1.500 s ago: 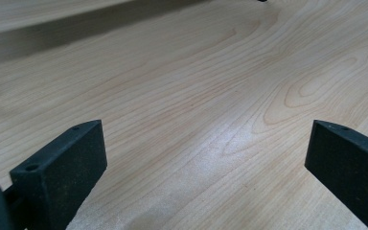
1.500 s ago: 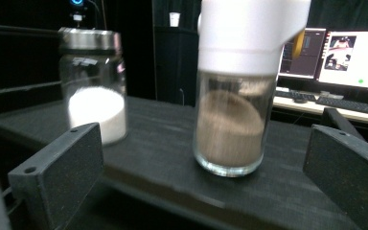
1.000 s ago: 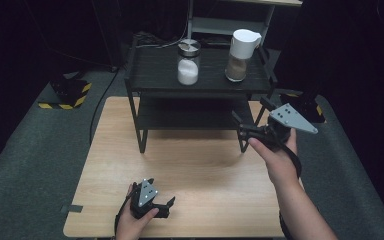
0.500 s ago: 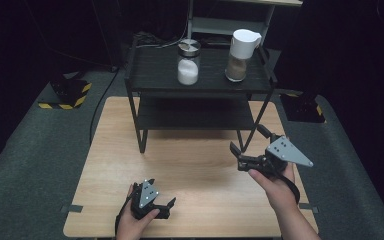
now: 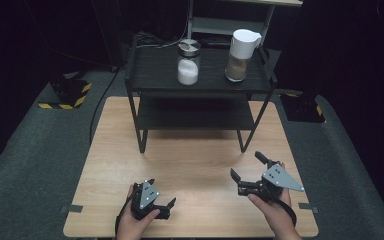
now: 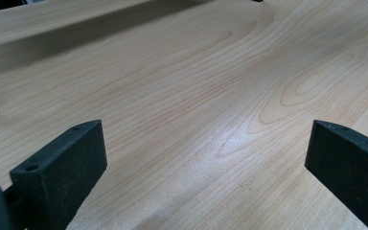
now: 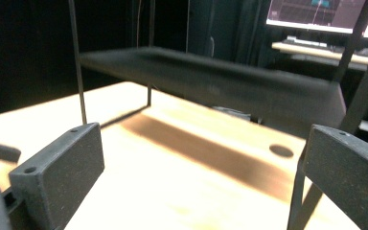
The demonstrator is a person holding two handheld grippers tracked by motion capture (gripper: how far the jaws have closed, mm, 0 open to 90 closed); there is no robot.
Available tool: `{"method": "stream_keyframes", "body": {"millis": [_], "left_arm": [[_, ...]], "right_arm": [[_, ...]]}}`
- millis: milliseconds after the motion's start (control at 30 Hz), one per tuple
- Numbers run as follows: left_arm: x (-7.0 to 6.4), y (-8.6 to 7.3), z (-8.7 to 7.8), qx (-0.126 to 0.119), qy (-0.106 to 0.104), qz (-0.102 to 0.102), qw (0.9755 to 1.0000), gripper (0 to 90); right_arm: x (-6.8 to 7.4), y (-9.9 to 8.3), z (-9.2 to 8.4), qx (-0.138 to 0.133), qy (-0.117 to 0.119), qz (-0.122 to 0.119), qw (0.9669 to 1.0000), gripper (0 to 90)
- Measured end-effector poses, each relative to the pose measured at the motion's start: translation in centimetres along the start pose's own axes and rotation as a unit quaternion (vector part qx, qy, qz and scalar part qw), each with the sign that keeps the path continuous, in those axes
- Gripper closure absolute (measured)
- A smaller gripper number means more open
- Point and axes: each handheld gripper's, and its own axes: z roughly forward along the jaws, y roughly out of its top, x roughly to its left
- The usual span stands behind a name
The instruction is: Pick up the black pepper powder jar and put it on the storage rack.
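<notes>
My left gripper (image 5: 161,193) rests low at the table's front left, held in a hand. Its jaws stand wide open over bare wood (image 6: 206,158). My right gripper (image 5: 246,165) is at the front right, also open with nothing between its jaws (image 7: 203,163). It points toward the black two-tier shelf (image 5: 150,75). On the shelf's top stand a glass jar of white powder with a metal lid (image 5: 188,62) and a white-topped jar with brown contents (image 5: 240,49).
The wooden table (image 5: 195,160) has bare surface between the grippers and the shelf legs. The shelf's lower tier (image 7: 211,86) and thin legs show ahead in the right gripper view. Dark carpet surrounds the table, and a black-and-yellow block (image 5: 67,92) sits at the left.
My right gripper has come down from beside the shelf's right end to the front right of the table. The left gripper has stayed put.
</notes>
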Motion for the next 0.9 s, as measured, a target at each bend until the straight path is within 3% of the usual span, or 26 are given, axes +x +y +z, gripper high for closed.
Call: {"method": "stream_keyframes", "body": {"millis": [333,533,900], "left_arm": [[-0.1,0.0,0.0,0.001,0.001,0.001,1.0000,0.9],[-0.4,0.2,0.1,0.005,0.002,0.014,0.9999,0.8],[-0.6,0.5,0.2,0.014,0.002,0.023,0.9996,0.9]], "right_arm": [[0.3,-3.5,-0.6,0.037,-0.007,0.010,0.9992,0.2],[0.2,-5.3,-0.9,0.062,-0.006,0.023,0.9978,0.2],[0.4,-6.5,-1.1,0.098,-0.006,0.013,0.9951,0.2]]}}
